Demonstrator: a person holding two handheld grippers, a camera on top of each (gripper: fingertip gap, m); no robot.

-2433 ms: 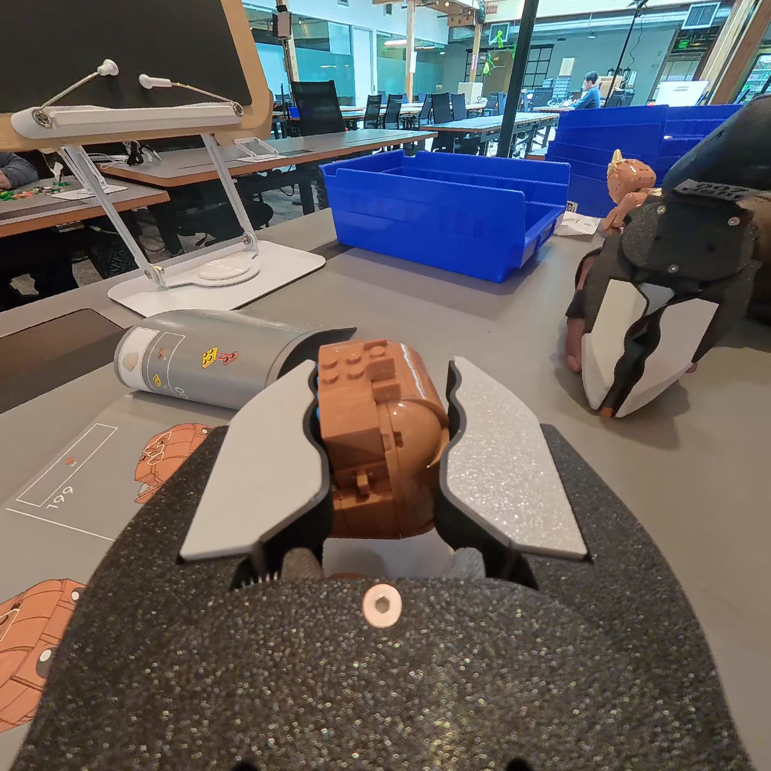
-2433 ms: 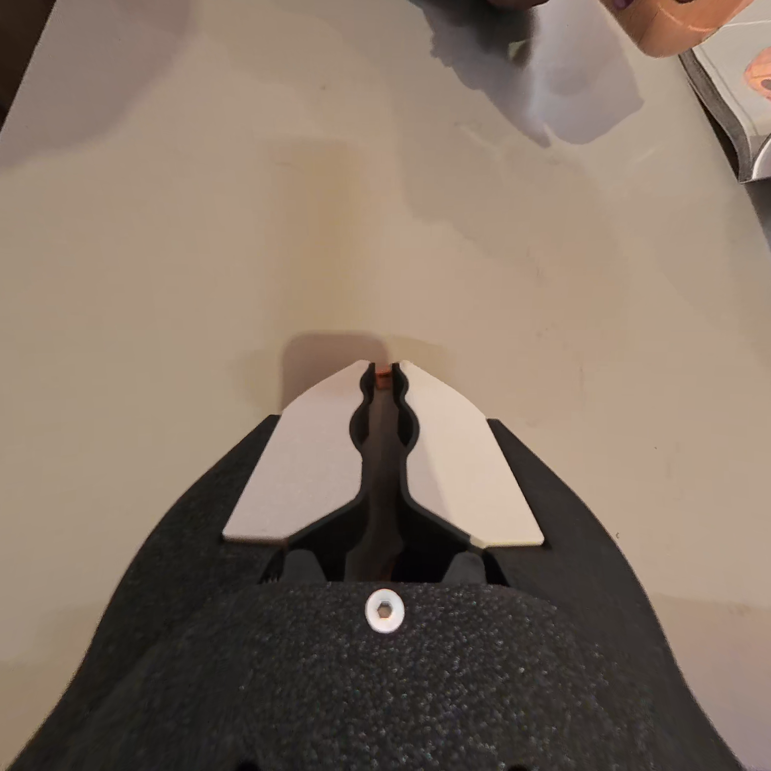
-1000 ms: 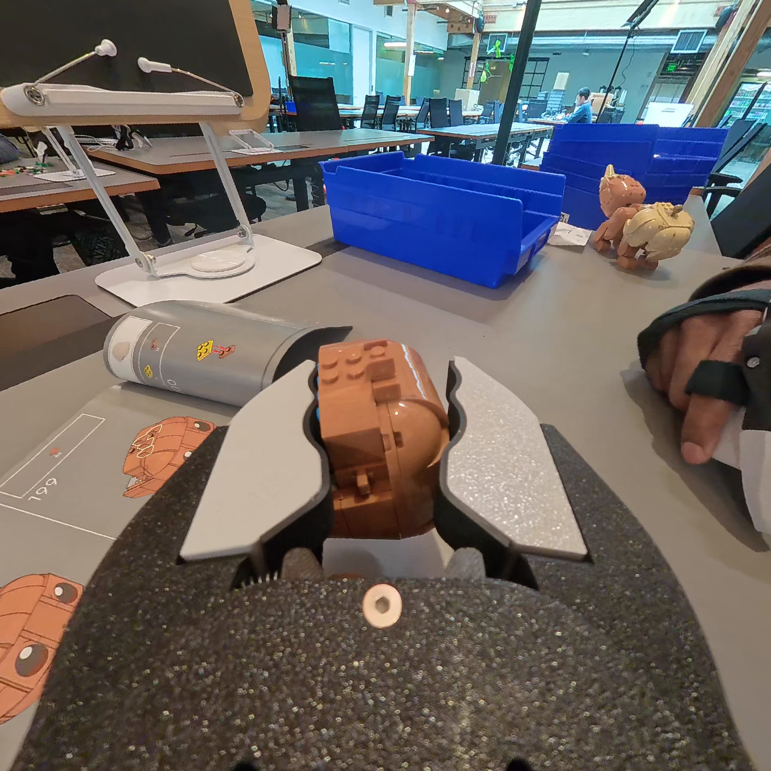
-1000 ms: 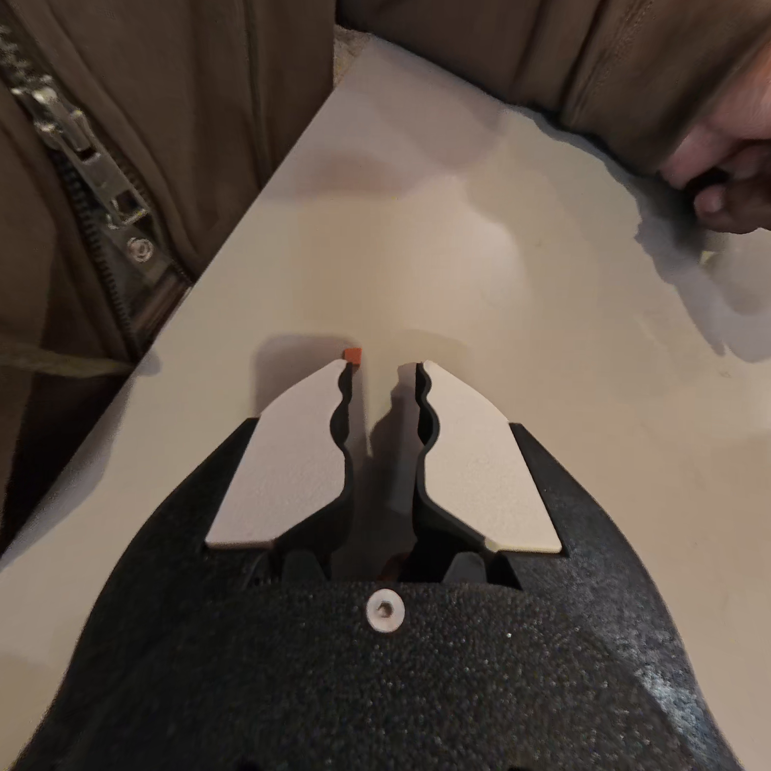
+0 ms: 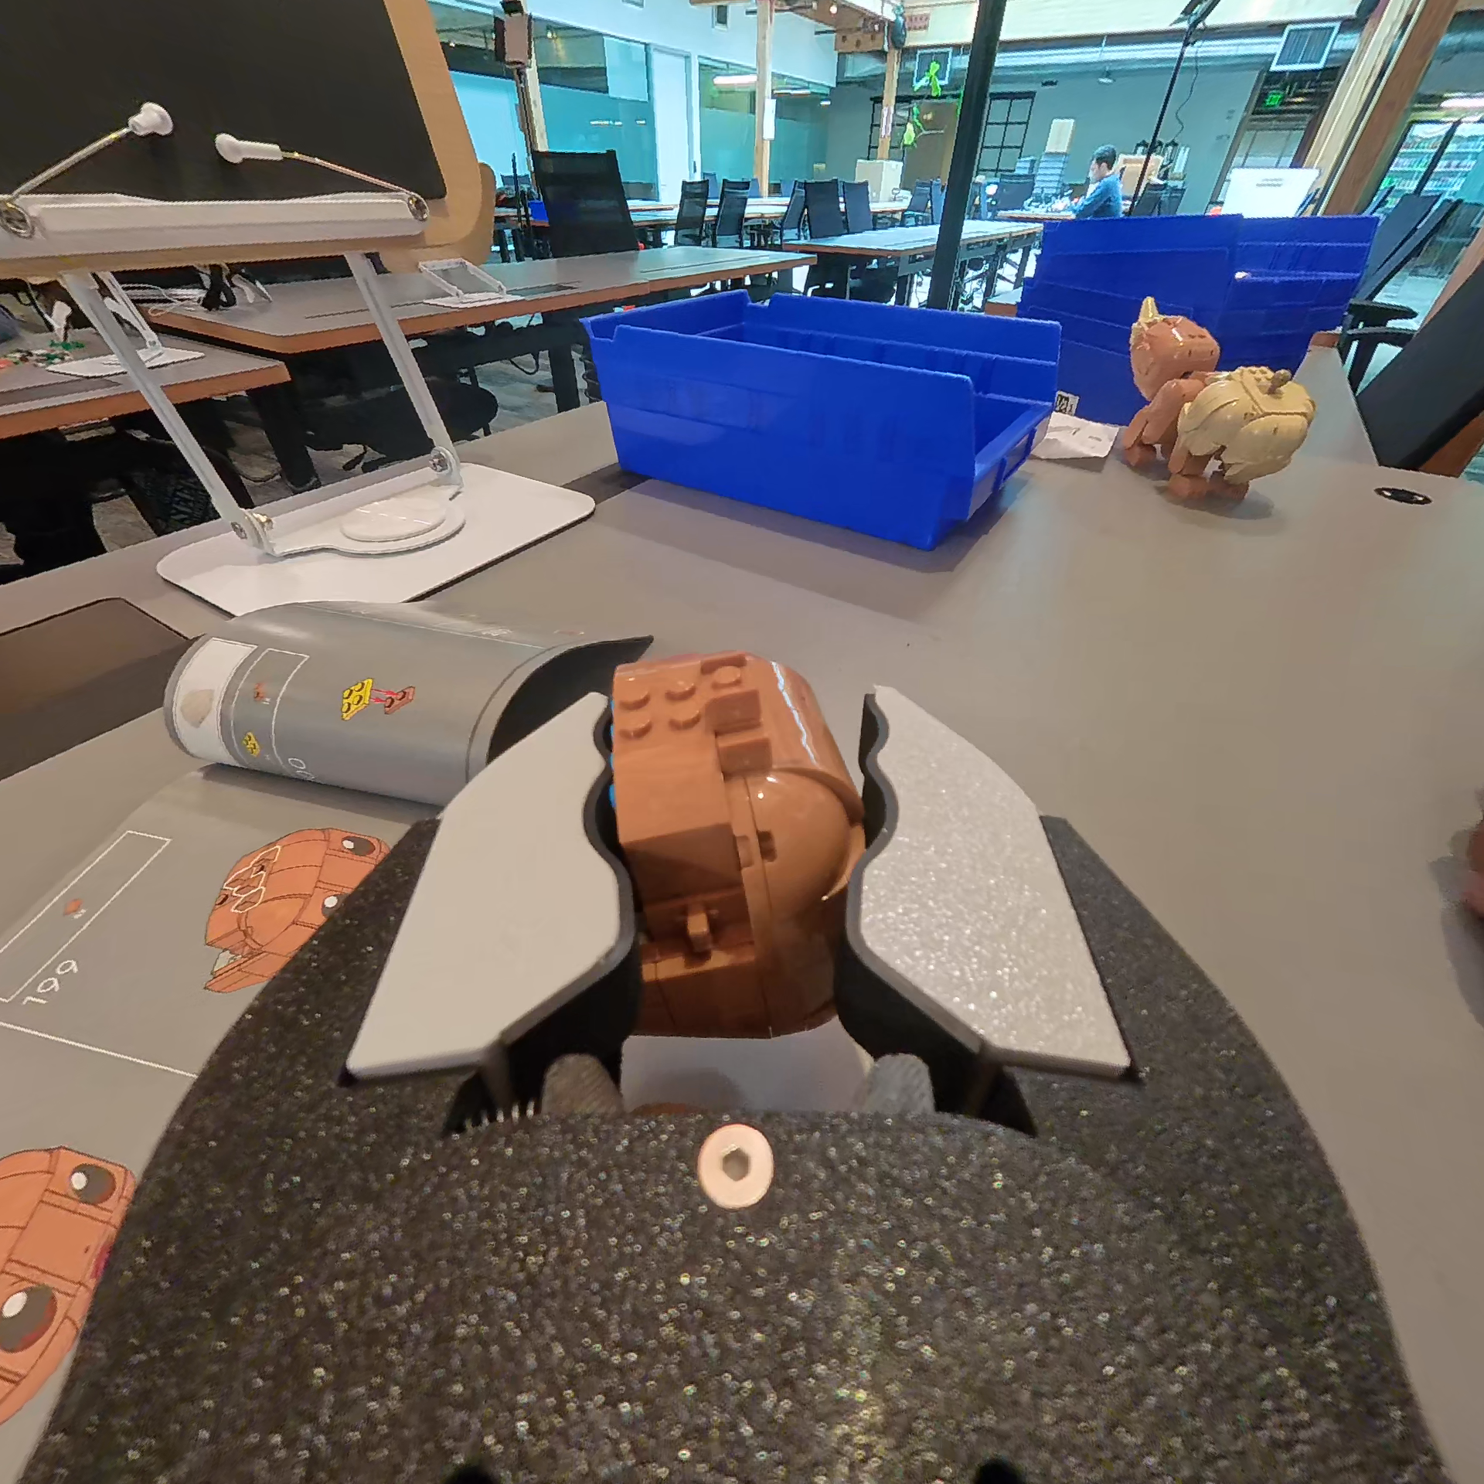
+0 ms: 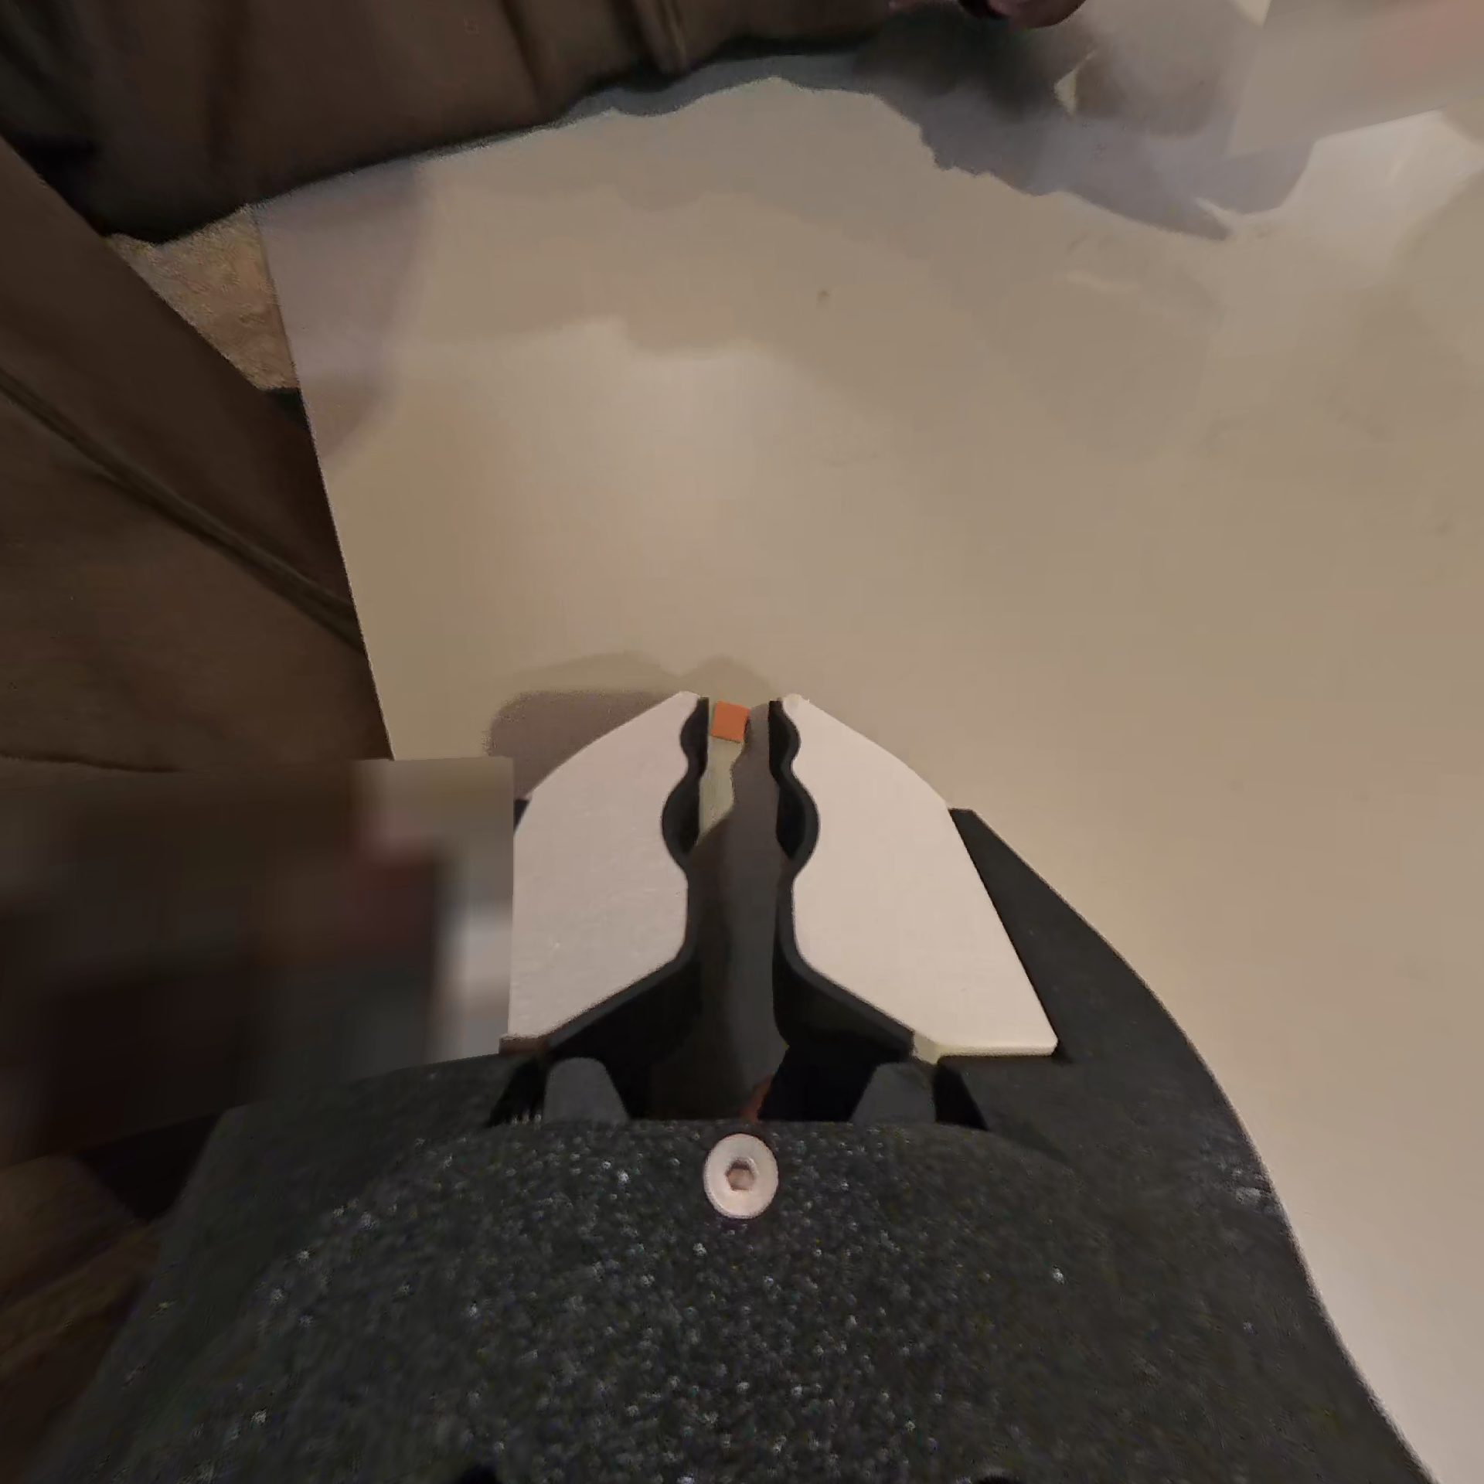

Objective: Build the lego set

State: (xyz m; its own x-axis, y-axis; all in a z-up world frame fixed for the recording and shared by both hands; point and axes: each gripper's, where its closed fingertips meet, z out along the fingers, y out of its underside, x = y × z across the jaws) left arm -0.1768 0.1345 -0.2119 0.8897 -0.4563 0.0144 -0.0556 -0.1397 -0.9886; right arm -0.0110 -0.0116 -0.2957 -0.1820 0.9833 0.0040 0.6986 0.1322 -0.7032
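The left wrist view looks low and nearly level across the grey table, out along the left gripper, whose fingers fill the lower half of the frame. A blue bin lies mid-distance at upper centre, with a large office room far behind. The right wrist view looks steeply down from close above the table, along the right gripper, toward the table's edge and a brown jacket at left. The two views share only the tabletop.
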